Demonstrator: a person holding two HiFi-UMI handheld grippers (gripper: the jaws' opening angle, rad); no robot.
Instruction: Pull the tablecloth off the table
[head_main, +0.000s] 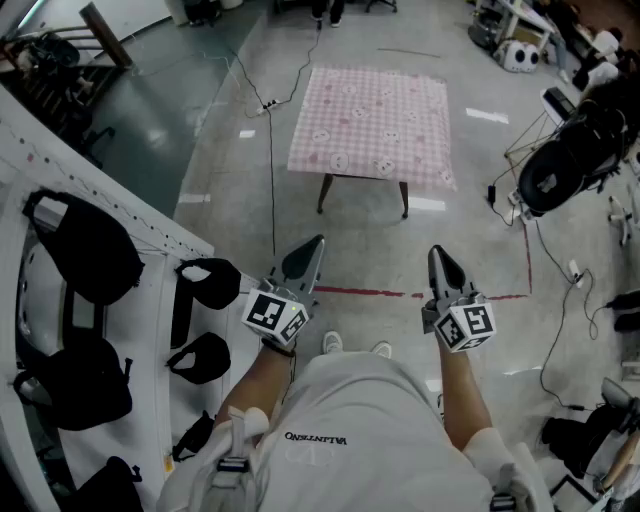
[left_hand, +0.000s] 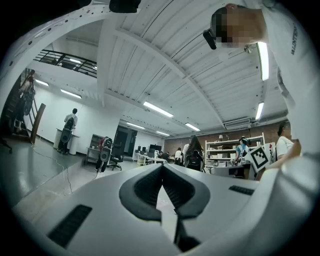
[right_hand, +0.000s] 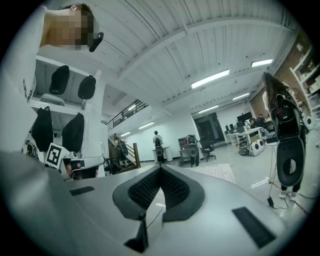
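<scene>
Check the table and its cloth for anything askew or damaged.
Nothing stands out. The pink checked tablecloth lies flat over the table, hanging past its near edge. The left gripper and right gripper are shut, empty, short of it.

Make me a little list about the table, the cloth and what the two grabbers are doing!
table: stands on the floor ahead of the person, legs showing
tablecloth: pink checked, spread over the table top, edges hanging
left gripper: jaws together, nothing held, far from the tablecloth
right gripper: jaws together, nothing held, far from the tablecloth
pull: not yet begun
</scene>
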